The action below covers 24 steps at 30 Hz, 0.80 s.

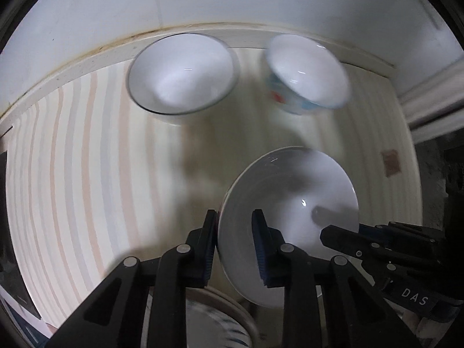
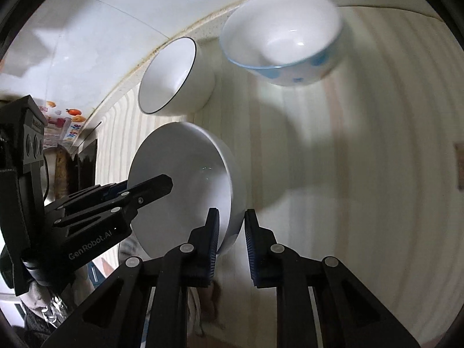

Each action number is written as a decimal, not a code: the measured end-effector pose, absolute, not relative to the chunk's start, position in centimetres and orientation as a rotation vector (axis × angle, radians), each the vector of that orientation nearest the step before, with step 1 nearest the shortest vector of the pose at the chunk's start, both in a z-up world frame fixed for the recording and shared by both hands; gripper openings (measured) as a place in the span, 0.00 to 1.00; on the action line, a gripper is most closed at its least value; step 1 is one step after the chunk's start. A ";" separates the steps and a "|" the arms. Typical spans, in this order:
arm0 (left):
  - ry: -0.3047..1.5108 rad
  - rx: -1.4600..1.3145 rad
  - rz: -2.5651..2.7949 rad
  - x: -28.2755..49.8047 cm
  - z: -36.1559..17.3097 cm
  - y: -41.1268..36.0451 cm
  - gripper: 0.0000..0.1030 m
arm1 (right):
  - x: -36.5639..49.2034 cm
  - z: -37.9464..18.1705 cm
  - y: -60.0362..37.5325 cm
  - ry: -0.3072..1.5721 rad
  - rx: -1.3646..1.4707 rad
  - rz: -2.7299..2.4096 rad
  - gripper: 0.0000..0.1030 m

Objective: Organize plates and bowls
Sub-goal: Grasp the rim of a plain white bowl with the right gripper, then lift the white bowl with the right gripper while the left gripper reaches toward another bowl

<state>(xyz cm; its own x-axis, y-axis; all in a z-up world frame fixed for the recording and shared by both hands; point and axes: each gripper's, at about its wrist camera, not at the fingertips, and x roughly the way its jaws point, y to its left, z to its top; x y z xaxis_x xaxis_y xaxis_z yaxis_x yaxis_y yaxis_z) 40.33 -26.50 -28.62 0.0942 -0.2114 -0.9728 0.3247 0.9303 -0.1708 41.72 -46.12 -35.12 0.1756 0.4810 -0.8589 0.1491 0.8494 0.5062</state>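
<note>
Both grippers carry one white bowl.
Left gripper and right gripper jaws clamp opposite rims; next, probably nest it in a far bowl.

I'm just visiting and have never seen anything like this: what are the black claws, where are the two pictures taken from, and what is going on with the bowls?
No robot: a person holds two hand-held grippers, each carrying a camera looking along its fingers. One picture comes from the left gripper, the other from the right gripper. Both straddle opposite rim edges of one plain white bowl, tilted above a striped counter. Behind it sit a dark-rimmed bowl and a blue-patterned bowl.
</note>
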 end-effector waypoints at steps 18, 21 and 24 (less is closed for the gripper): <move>1.501 0.196 -0.535 32.1 -30.7 -32.3 0.21 | 27.1 -34.2 -53.1 1.431 0.617 0.137 0.19; 1.510 0.224 -0.533 31.6 -31.5 -32.6 0.21 | 26.2 -35.2 -53.3 1.441 0.627 0.122 0.19; 1.527 0.237 -0.531 31.2 -32.5 -32.9 0.21 | 25.9 -36.0 -53.4 1.450 0.639 0.109 0.19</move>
<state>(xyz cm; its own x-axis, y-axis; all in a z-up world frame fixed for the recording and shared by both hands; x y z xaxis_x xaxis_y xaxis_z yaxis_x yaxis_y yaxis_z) 31.17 -32.86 -32.54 -0.0406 -0.1807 -0.9827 0.4687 0.8652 -0.1784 25.89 -53.38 -36.03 0.1474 0.4425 -0.8845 0.3047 0.8305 0.4663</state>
